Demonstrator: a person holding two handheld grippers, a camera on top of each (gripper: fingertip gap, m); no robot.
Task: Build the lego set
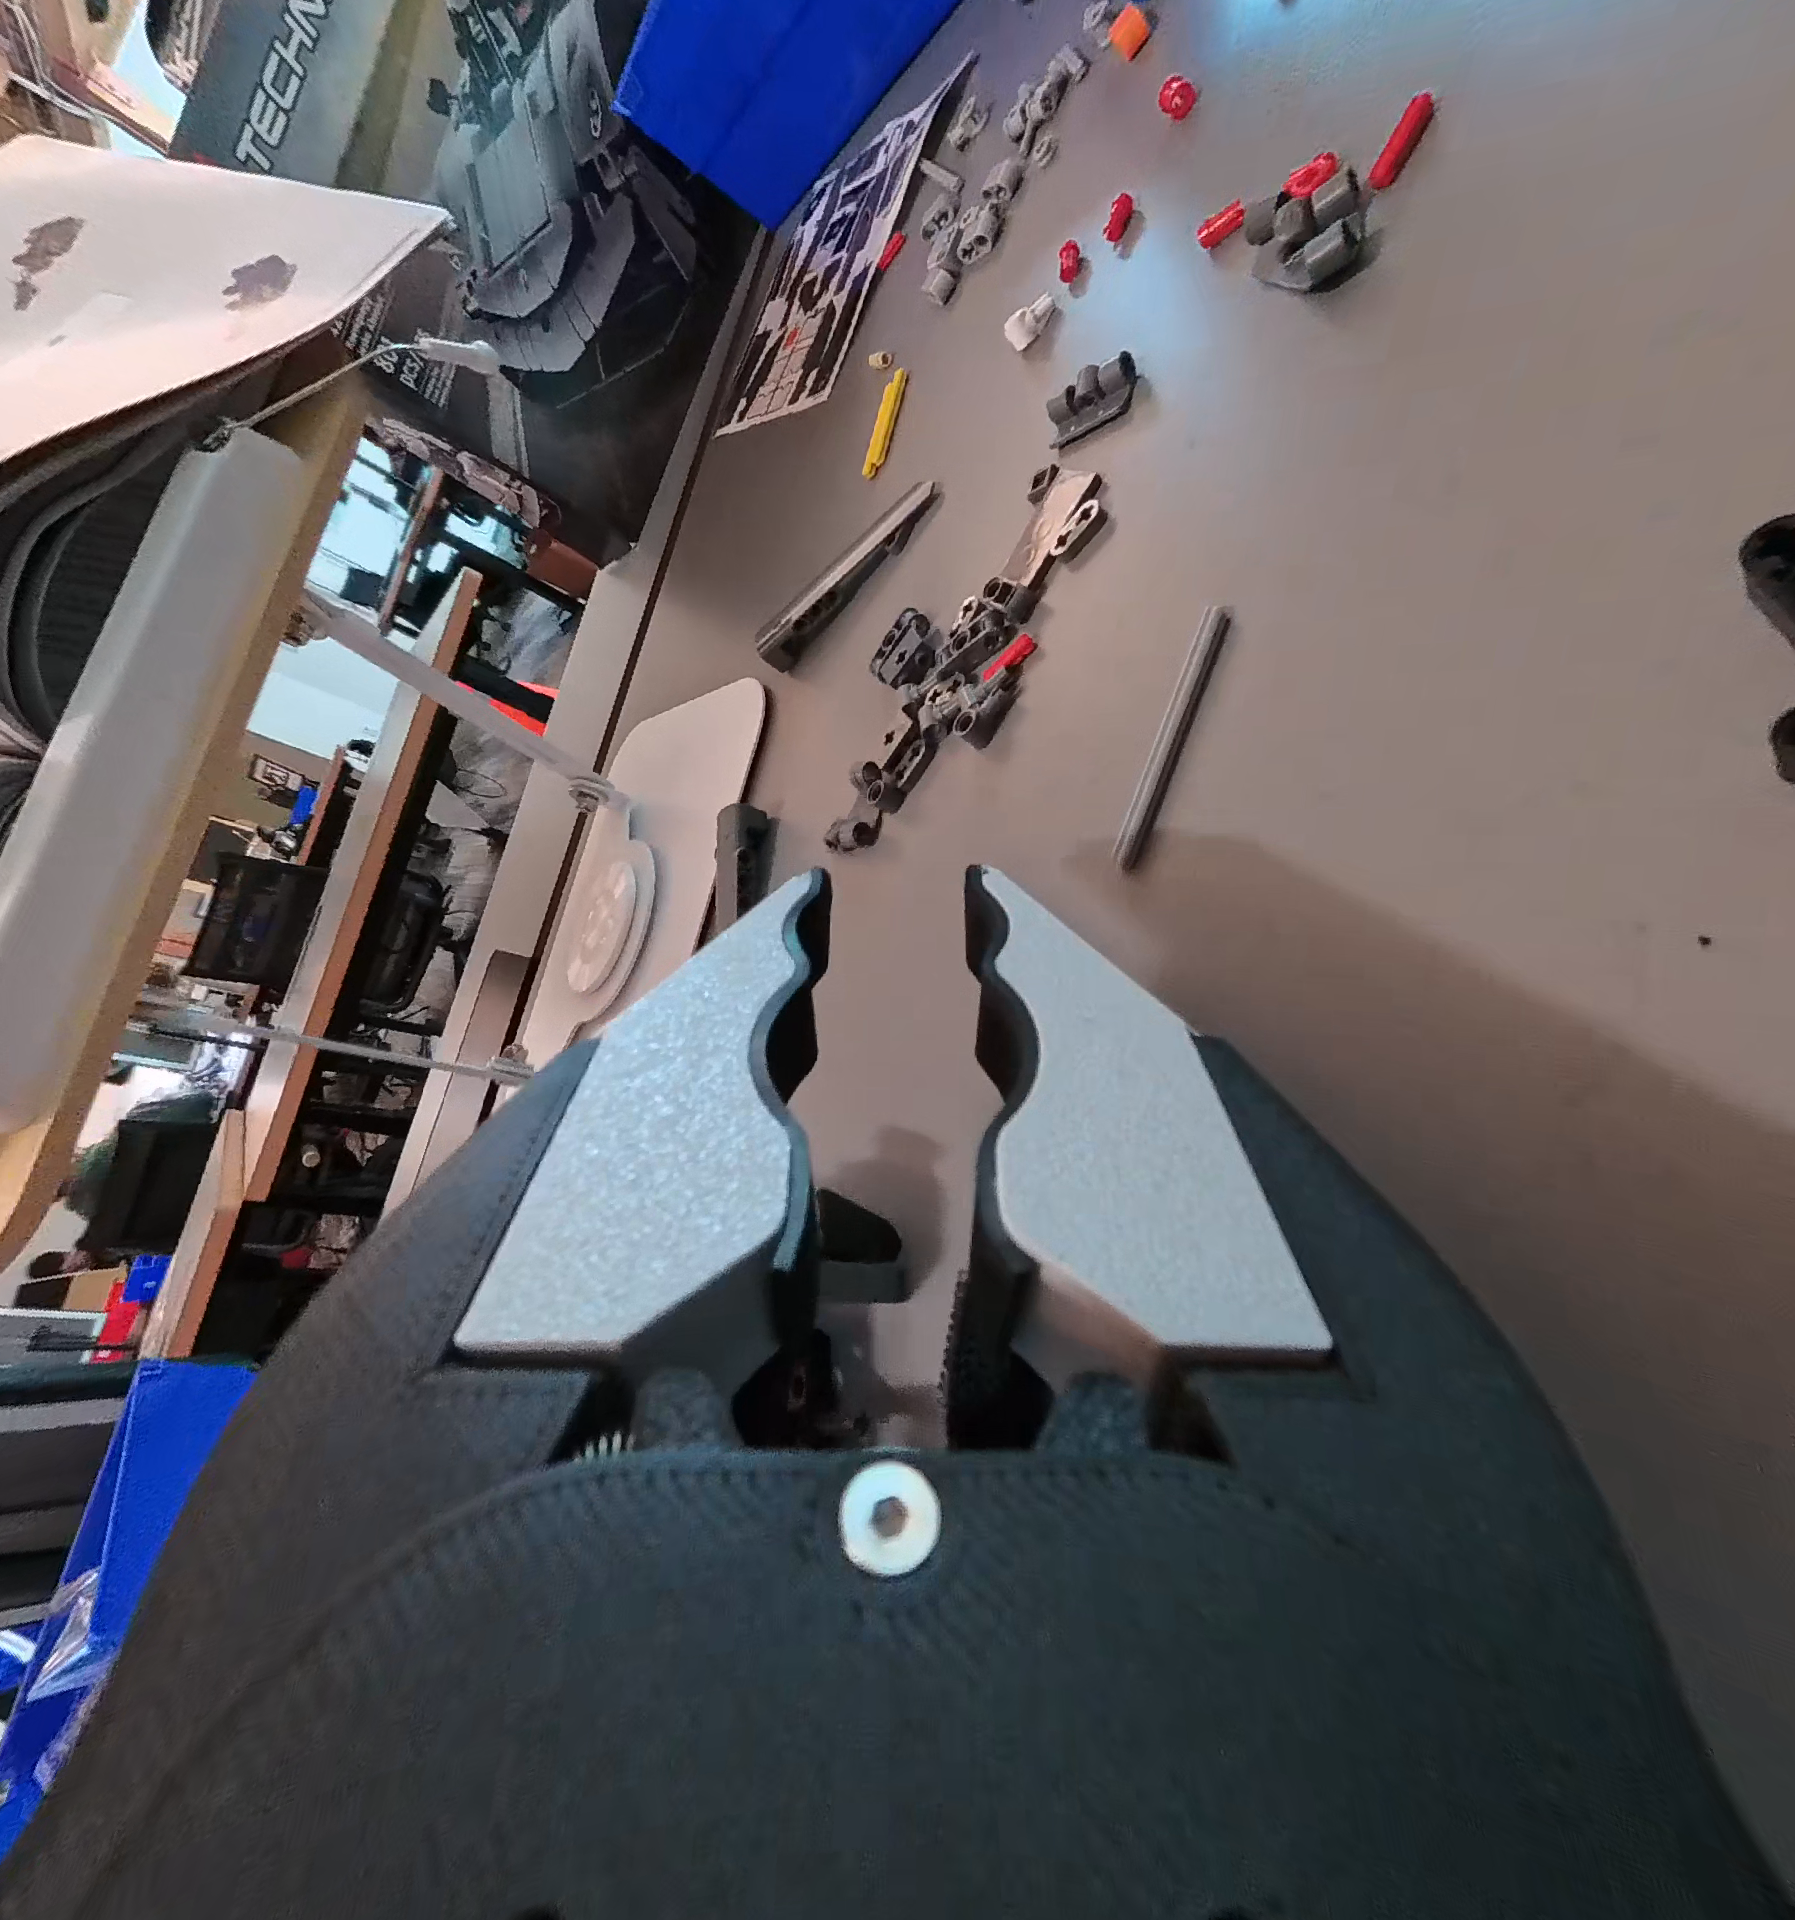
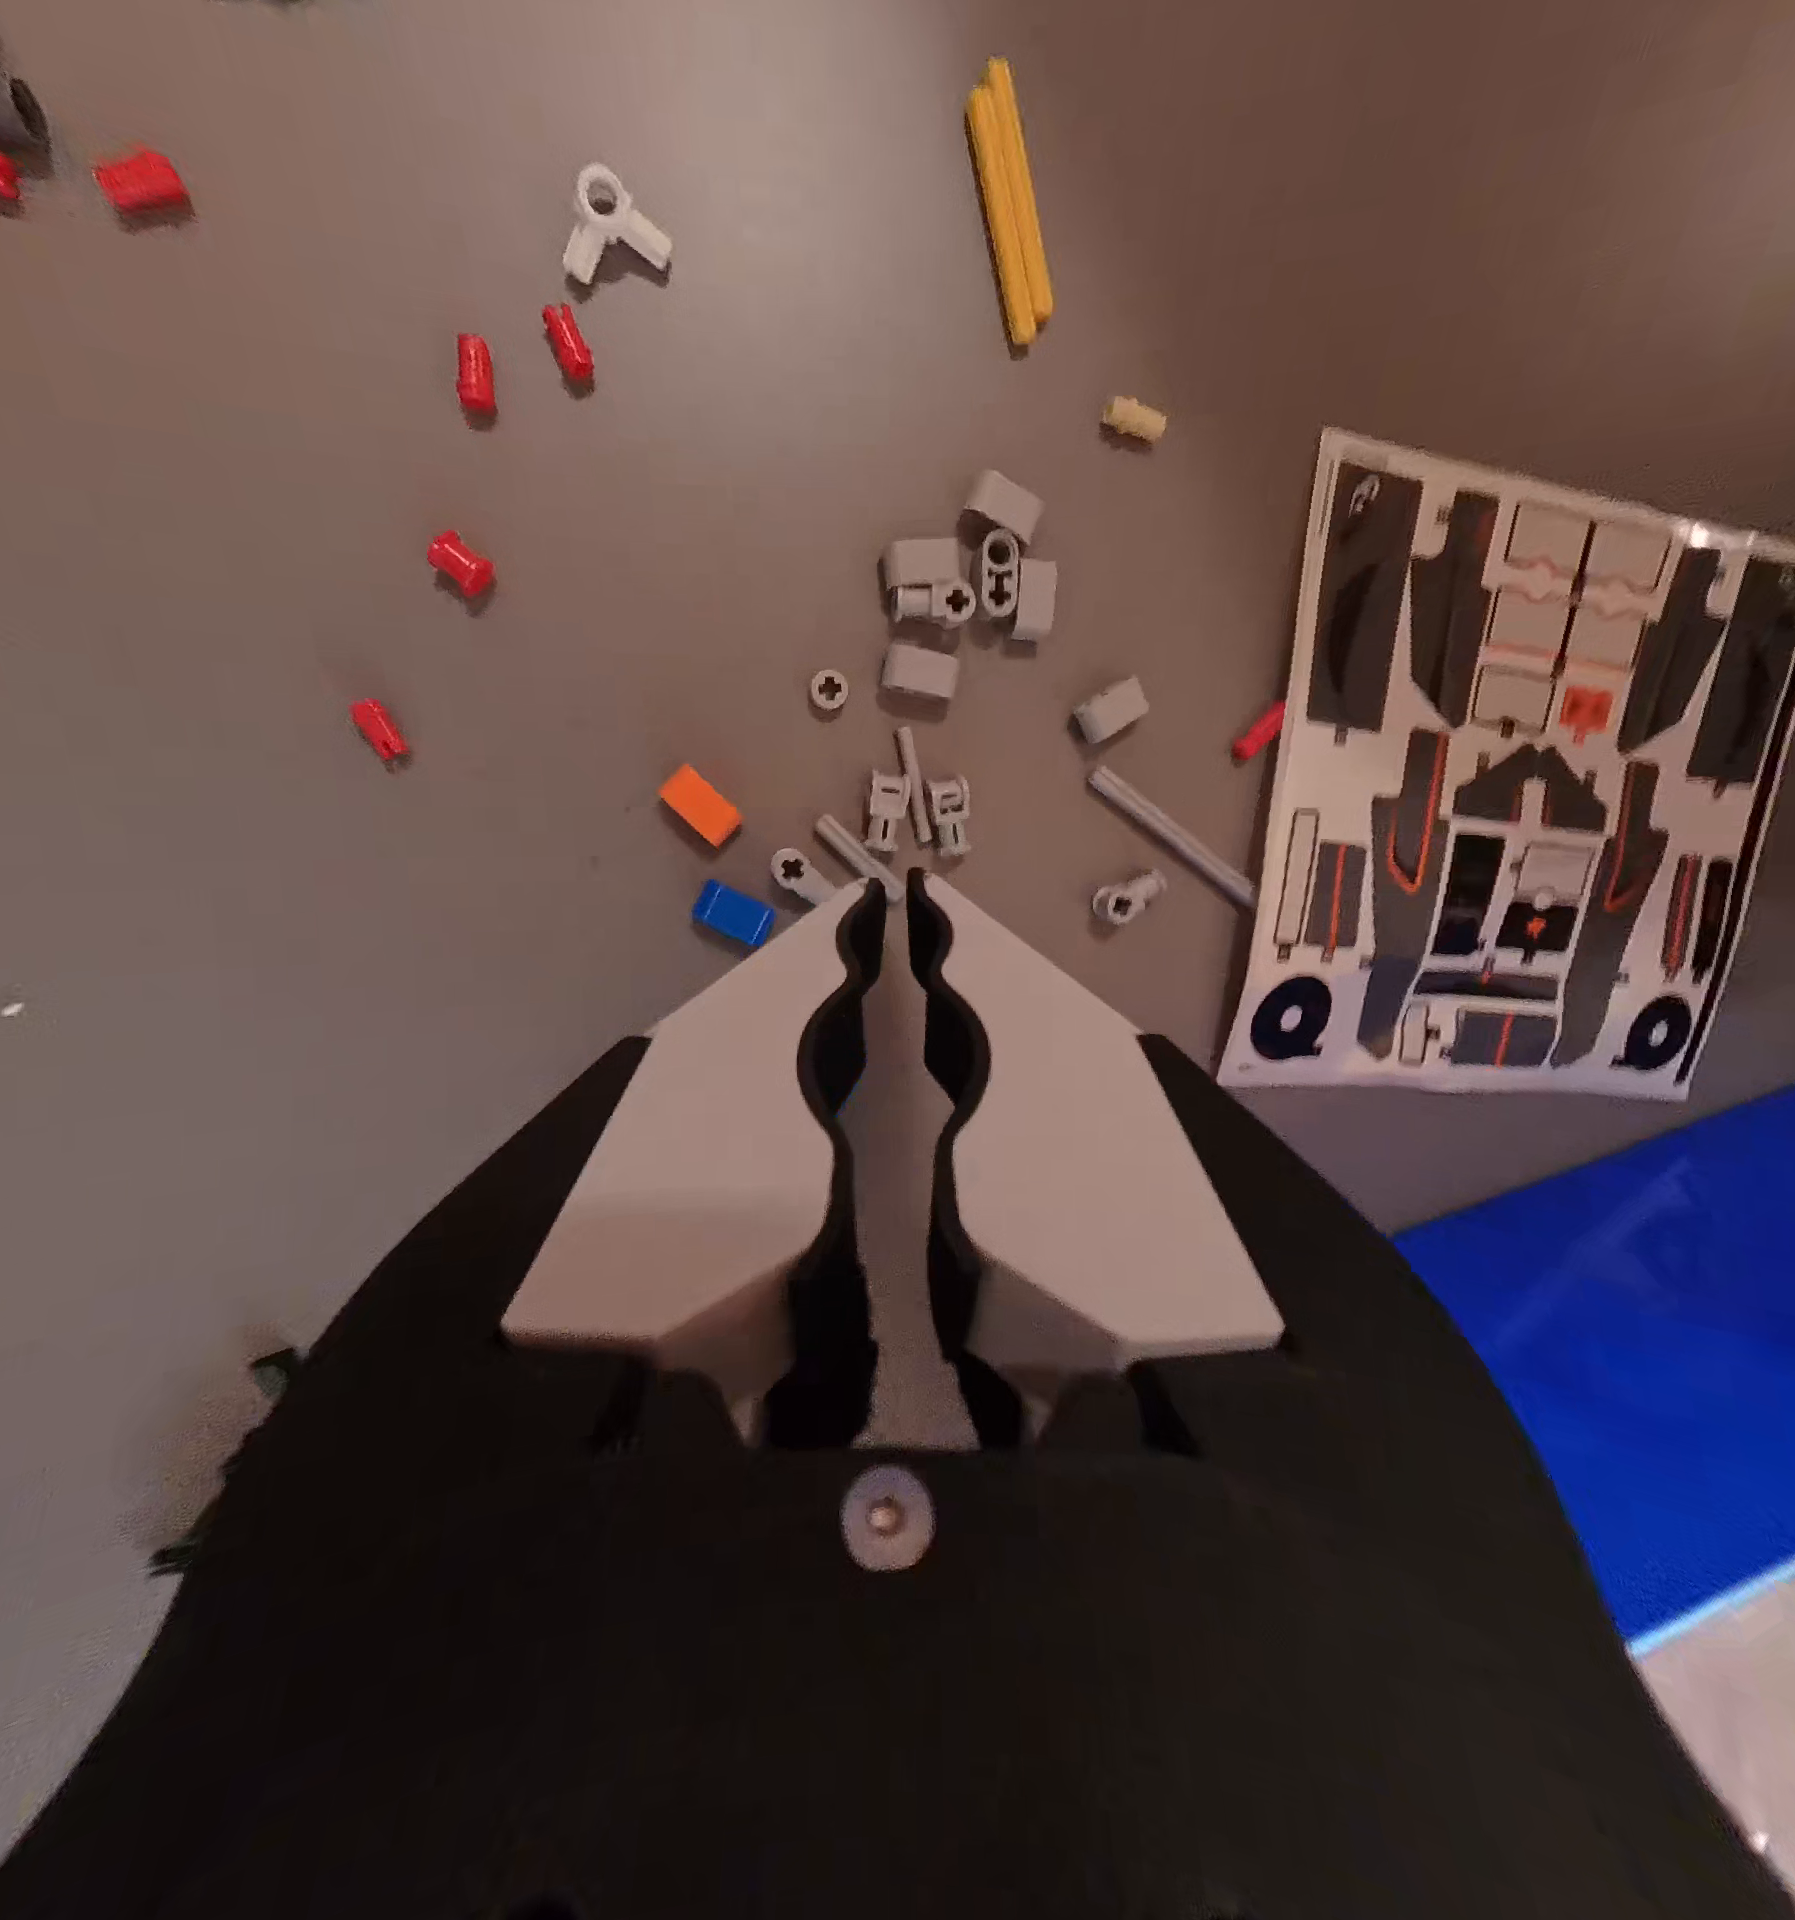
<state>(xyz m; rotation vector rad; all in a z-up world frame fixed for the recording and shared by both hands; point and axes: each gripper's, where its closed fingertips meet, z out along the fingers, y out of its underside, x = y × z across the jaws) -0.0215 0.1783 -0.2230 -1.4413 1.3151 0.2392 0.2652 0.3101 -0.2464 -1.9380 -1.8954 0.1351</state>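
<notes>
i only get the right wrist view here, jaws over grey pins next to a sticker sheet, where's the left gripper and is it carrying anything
Observer: The left gripper hangs over bare table with its jaws apart and nothing between the tips.
Operator: whats closest to it
Observer: A half-built dark grey assembly with a red pin lies just beyond its tips.
Operator: any long bits over there
Observer: A long grey axle lies to the right of that assembly, and a dark grey beam lies to its left.
Operator: anything past the table edge
Observer: The model's printed box stands along the table's far edge.
</notes>
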